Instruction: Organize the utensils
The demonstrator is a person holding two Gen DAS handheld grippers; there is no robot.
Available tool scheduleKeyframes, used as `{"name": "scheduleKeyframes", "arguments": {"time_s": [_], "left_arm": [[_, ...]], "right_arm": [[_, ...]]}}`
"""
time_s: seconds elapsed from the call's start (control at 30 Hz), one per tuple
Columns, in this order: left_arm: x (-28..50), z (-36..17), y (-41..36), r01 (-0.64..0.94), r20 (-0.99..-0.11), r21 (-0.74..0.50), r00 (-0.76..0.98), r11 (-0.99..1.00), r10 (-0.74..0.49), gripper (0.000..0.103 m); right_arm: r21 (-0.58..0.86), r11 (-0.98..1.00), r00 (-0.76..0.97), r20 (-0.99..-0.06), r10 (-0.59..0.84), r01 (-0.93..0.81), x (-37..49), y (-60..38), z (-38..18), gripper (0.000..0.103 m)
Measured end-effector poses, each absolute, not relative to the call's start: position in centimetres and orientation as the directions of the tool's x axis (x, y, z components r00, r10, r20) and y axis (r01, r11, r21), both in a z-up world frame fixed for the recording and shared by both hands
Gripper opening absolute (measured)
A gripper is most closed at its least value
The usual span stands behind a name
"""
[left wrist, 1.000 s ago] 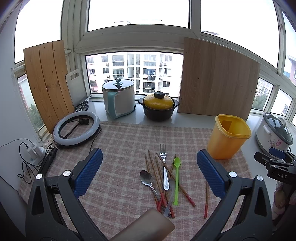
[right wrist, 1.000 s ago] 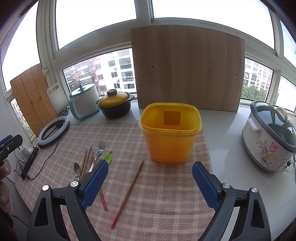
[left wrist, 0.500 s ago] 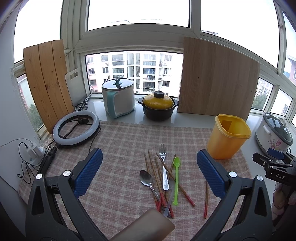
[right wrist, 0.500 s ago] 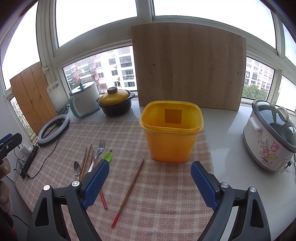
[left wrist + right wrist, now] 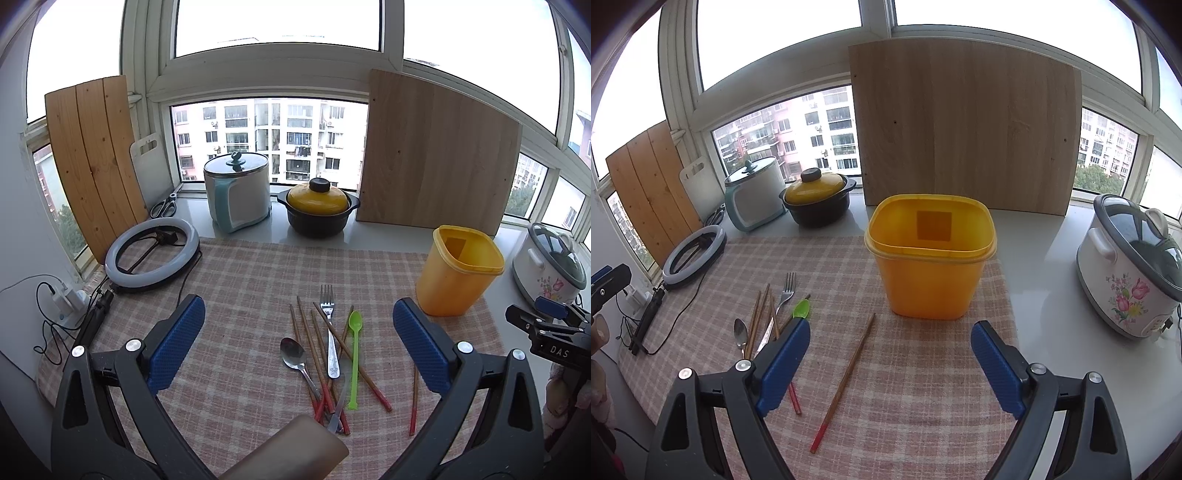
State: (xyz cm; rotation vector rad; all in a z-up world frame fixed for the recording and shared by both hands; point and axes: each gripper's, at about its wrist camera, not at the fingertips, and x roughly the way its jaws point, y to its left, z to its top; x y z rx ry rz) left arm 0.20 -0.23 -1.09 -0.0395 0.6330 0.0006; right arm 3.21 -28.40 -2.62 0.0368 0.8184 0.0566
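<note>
with both grippers spread wide, nothing is held.
left gripper (image 5: 298, 334) hangs over the utensil pile (image 5: 328, 354); right gripper (image 5: 890, 354) faces the yellow bin (image 5: 929, 273).

Utensil pile (image 5: 325, 354) lies on the checked mat (image 5: 240, 295), left of the container (image 5: 458, 271). One lone chopstick (image 5: 846, 380) lies between them. Clay pot (image 5: 317, 210) stands behind the mat, kettle (image 5: 238, 190) to its left.

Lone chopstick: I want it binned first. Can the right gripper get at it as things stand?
Probably yes. The lone chopstick lies apart from the pile on bare cloth, below the open right gripper, with nothing over it.
</note>
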Motion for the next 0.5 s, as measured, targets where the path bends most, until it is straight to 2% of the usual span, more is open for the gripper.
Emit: {"name": "scheduleKeyframes", "arguments": {"time_s": [0.27, 0.5], "left_arm": [[0.5, -2.3, 1.1, -0.046, -0.595, -0.020, 0.803, 0.999, 0.025, 0.103], [1.5, -4.3, 5.4, -0.123, -0.641, -0.044, 0.764, 0.991, 0.067, 0.103]], "right_arm": [[0.045, 0.998, 0.672, -0.738, 0.057, -0.034, 3.8, -28.3, -3.0, 0.090], [0.102, 0.994, 0.675, -0.730, 0.103, -0.042, 4.6, -28.8, -4.6, 0.090]]}}
